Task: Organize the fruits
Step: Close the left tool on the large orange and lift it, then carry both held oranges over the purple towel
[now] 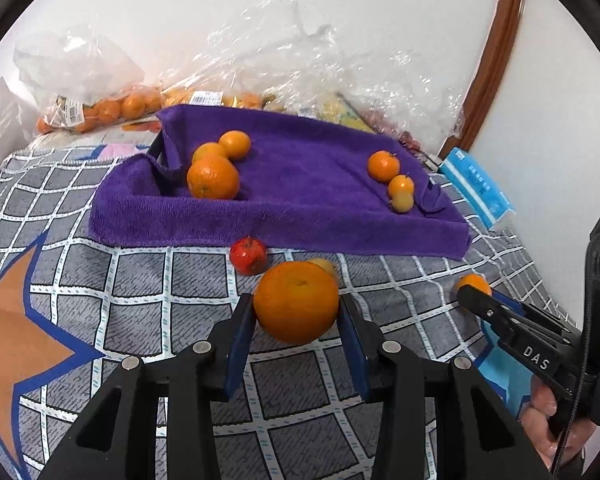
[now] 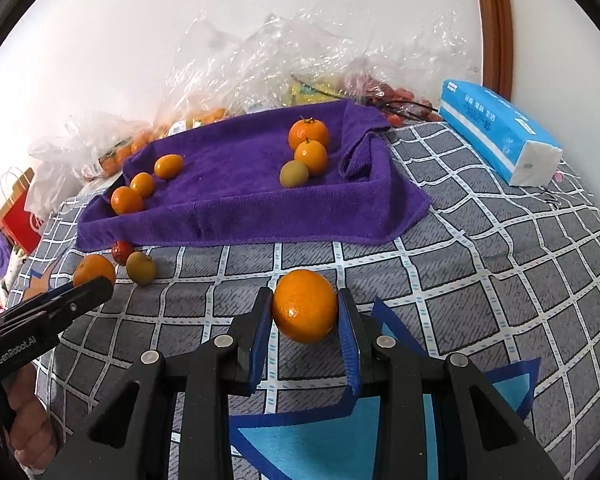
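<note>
Our left gripper (image 1: 298,312) has its blue pads (image 1: 240,344) spread about as wide as a large orange (image 1: 296,302) and pressed against its two sides, so we are grasping it just above the checked bedspread (image 1: 140,288). At about 11 o'clock from it a small red fruit (image 1: 248,255) lies on the bedspread, touching the front edge of the purple towel (image 1: 300,216).

Our right gripper (image 2: 305,316) grips a smaller orange (image 2: 305,311) the same way, its fingers (image 2: 348,336) closed in on either flank, the gap narrower than on the left.

From the right wrist view, the towel (image 2: 260,216) sits at 12 o'clock, its edges raised like a tray. Three oranges (image 2: 142,184) lie in its left corner and, at 1 o'clock, two oranges (image 2: 310,156) with a greenish fruit (image 2: 294,173) touching the nearer one. At 10 o'clock a greenish-brown fruit (image 2: 141,267) rests on the bedspread beside the red one (image 2: 121,251). A blue tissue pack (image 2: 496,132) lies at 2 o'clock, well apart from the towel.
</note>
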